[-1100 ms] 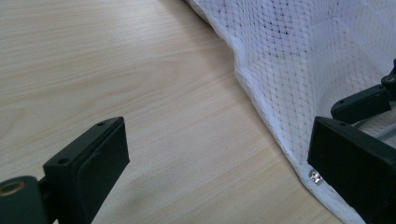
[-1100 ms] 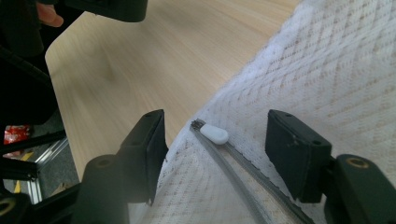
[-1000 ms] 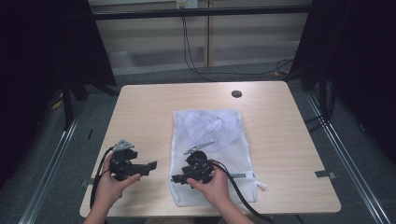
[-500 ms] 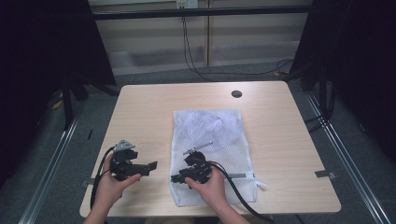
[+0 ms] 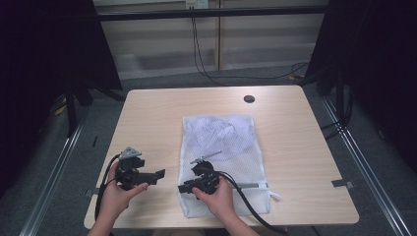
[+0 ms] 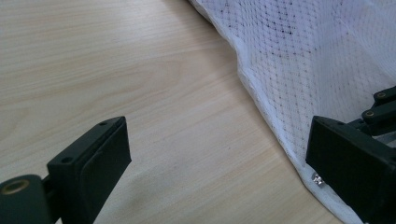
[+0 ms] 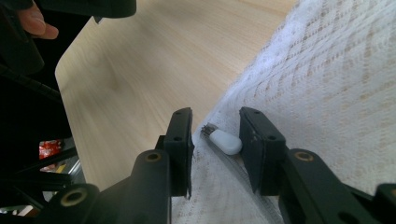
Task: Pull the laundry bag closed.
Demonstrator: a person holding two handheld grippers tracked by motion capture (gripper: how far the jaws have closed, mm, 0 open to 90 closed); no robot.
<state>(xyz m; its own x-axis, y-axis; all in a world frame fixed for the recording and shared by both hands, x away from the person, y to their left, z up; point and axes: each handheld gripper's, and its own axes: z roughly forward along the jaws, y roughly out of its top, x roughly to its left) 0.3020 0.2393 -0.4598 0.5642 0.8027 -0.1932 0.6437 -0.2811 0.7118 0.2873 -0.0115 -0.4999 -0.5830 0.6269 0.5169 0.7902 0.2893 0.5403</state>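
Wooden table [image 5: 147, 118]; white mesh bag [image 5: 221, 142] flat on it

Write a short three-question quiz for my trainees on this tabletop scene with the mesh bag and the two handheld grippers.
1. True or false: the white zipper pull lies between the right gripper's jaws.
2. Which thing lies under the right gripper: A) the white mesh bag, B) a folded towel, C) a cardboard box?
3. Fill in: the left gripper is held over bare ______, its jaws wide apart.

Key
1. True. The pull sits in the gap, and the jaws have just been closing around it; a gap on each side shows they do not press it yet.
2. A.
3. Table: wood lies between the jaws, with the bag's edge by one of them.
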